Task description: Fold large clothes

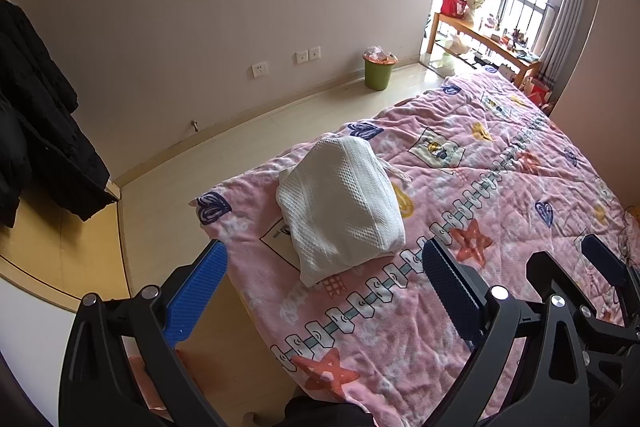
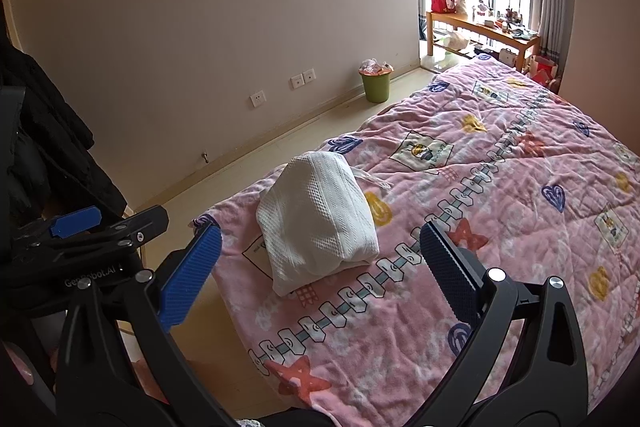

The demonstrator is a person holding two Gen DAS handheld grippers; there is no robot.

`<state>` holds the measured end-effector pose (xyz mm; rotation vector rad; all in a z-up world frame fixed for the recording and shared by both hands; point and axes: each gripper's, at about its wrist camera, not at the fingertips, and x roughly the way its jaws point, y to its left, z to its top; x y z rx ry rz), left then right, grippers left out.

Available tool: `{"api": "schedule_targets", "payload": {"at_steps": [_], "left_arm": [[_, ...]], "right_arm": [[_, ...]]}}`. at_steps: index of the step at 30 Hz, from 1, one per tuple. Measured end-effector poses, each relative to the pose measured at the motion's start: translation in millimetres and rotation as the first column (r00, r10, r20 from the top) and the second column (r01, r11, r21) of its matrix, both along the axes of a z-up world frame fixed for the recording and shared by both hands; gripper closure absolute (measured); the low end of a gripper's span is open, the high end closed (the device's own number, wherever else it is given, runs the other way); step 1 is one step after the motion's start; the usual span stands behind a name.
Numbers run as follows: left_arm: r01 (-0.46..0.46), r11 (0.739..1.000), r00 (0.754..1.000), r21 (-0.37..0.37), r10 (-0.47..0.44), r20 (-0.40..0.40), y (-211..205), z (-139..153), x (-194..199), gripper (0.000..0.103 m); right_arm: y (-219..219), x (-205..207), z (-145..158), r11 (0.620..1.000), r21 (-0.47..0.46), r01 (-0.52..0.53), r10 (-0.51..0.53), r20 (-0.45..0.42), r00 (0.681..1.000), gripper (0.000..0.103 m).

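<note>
A white waffle-knit garment [image 1: 340, 203] [image 2: 316, 219] lies folded into a compact bundle near the corner of a bed covered by a pink patterned blanket [image 1: 500, 187] [image 2: 500, 207]. My left gripper [image 1: 324, 247] hovers short of the bundle, open, with nothing between its blue pads. My right gripper [image 2: 320, 229] is likewise open and empty, held back from the bundle. In the left wrist view the right gripper [image 1: 572, 255] shows at the right edge over the blanket. The left gripper [image 2: 108, 223] appears at the left of the right wrist view, beyond the bed's edge.
Dark coats [image 1: 36, 107] [image 2: 48, 147] hang at the left. A green waste bin [image 1: 378, 71] [image 2: 376, 83] stands by the wall. A wooden shelf [image 1: 480, 35] [image 2: 480, 27] with small items sits under the window. Pale floor runs between wall and bed.
</note>
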<state>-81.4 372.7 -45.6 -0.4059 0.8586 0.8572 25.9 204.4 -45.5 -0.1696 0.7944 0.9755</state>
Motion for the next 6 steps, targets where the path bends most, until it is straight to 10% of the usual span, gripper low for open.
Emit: {"api": "schedule_targets", "payload": {"at_steps": [6], "left_arm": [[0.002,1.000,1.000,-0.001,-0.002,0.006,-1.6,1.8,1.8,0.008]], "right_arm": [[1.6,2.3,0.1,1.000,0.002,0.004,-0.004,-0.010,1.000,0.006]]}}
